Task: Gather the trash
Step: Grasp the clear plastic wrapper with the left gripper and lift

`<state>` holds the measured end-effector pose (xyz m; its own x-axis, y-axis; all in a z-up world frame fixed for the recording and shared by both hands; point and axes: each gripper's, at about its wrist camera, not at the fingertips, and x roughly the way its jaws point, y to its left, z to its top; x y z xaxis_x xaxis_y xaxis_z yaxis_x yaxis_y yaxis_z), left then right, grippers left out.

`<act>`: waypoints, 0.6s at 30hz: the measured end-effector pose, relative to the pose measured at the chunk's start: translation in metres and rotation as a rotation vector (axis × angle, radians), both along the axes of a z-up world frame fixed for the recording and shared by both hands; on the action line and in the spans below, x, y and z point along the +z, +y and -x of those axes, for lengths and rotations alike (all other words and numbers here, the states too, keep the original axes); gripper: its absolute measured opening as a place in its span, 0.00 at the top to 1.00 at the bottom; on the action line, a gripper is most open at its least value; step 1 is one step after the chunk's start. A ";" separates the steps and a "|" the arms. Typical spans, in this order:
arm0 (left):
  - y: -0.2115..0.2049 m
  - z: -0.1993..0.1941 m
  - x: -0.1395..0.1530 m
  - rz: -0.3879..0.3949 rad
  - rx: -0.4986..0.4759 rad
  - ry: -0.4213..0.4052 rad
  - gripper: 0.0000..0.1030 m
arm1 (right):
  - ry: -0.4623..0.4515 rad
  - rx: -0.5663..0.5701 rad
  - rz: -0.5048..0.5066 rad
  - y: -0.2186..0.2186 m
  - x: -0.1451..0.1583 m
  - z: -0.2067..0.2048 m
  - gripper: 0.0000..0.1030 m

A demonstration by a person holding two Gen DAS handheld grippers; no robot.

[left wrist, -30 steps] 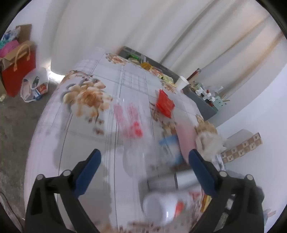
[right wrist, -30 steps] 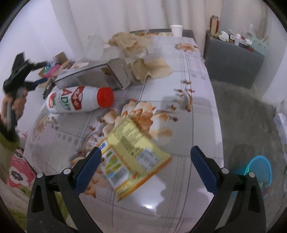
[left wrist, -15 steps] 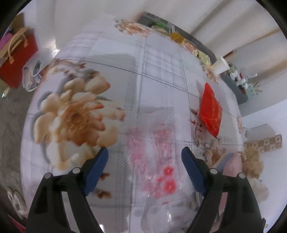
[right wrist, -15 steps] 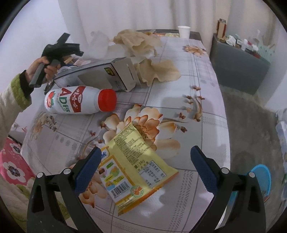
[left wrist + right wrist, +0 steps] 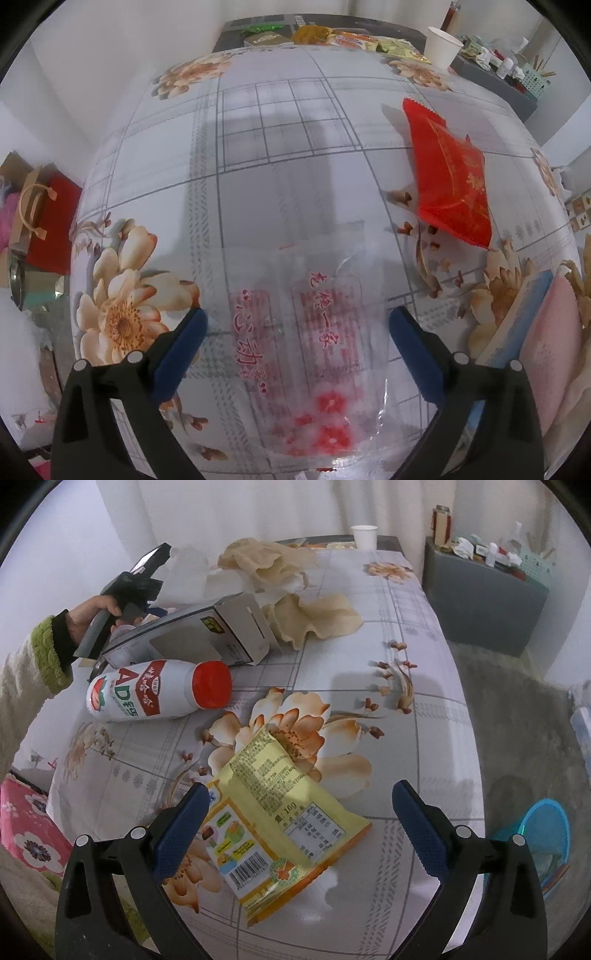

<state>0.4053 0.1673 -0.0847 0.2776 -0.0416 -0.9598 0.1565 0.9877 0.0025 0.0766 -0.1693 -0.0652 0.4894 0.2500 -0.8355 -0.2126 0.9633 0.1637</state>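
On the tabletop (image 5: 280,177), the left tool (image 5: 295,328), jaws just spread wide and empty, straddles a clear printed wrapper (image 5: 306,332), apparently lengthwise ahead. The right tool (image 5: 297,812), equally agape, straddles the yellow snack packet (image 5: 273,819).

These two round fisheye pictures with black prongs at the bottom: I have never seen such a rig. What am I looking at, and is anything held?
No robot here: a person carries a hand-held two-finger gripper in each hand, each with a camera looking along its blue-padded fingers.

The left wrist view shows the left gripper over a clear plastic bag with red print; its jaws have just been opening and stand wide, the bag between them but ungripped. A red packet lies beyond.

The right wrist view shows the right gripper, open, above a yellow snack wrapper. A white bottle with a red cap and a grey carton lie on the floral tablecloth. Nothing is held.
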 end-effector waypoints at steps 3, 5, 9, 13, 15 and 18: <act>0.002 0.000 0.002 0.004 0.001 -0.031 0.14 | -0.005 -0.003 0.004 0.000 0.000 0.002 0.08; 0.007 0.001 0.006 0.008 -0.008 -0.053 0.25 | -0.010 -0.003 0.010 0.000 0.001 0.004 0.08; 0.013 0.003 0.009 0.016 -0.011 -0.076 0.35 | -0.024 0.007 0.018 0.000 0.005 0.005 0.08; 0.020 0.005 0.011 0.050 -0.011 -0.102 0.43 | -0.024 0.032 0.017 0.001 0.006 0.005 0.08; 0.026 0.007 0.014 0.075 0.004 -0.115 0.49 | -0.022 0.060 0.014 0.001 0.007 0.005 0.08; 0.037 0.006 0.016 0.103 0.037 -0.128 0.60 | -0.013 0.098 0.009 0.000 0.008 0.002 0.08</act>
<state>0.3994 0.2047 -0.0688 0.4000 -0.1257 -0.9078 0.1251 0.9888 -0.0818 0.0742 -0.1697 -0.0572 0.4733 0.2902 -0.8317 -0.3082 0.9391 0.1522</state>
